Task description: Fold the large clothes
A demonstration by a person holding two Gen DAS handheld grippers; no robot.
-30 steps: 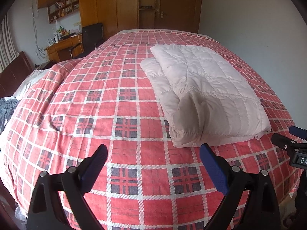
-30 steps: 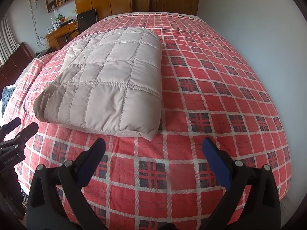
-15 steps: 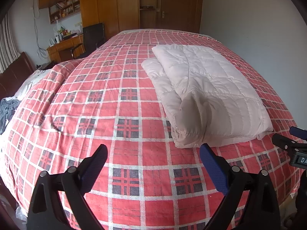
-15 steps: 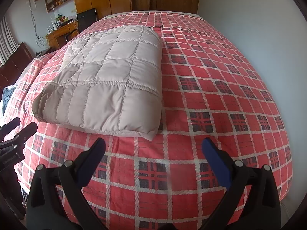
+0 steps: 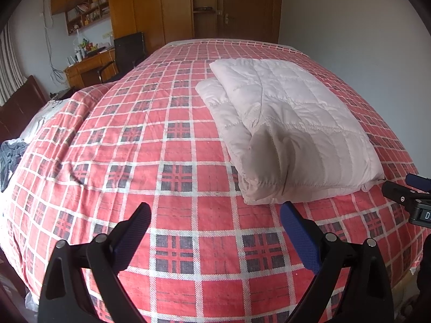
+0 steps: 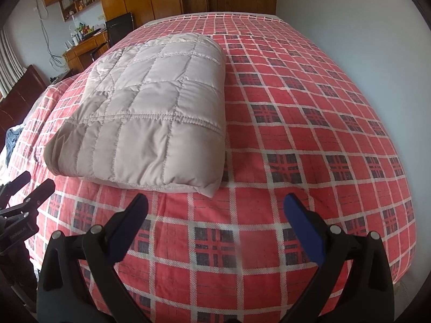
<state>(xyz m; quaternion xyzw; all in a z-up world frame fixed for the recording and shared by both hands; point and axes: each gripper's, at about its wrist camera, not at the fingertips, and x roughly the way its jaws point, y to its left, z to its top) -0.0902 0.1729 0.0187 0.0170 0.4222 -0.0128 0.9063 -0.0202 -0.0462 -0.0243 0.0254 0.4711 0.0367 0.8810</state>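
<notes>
Overlapping folded garment [image 5: 291,132], underlayers concealed

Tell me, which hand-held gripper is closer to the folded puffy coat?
Roughly equal. The left hand-held gripper sits off the folded coat's near left corner; the right hand-held gripper sits off its near right corner, both open.

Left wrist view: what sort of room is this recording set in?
Most likely a home bedroom. A large bed under a red plaid cover fills the view, with a folded quilted garment lying on it. A wooden wardrobe and a cluttered desk stand along the far wall.
</notes>
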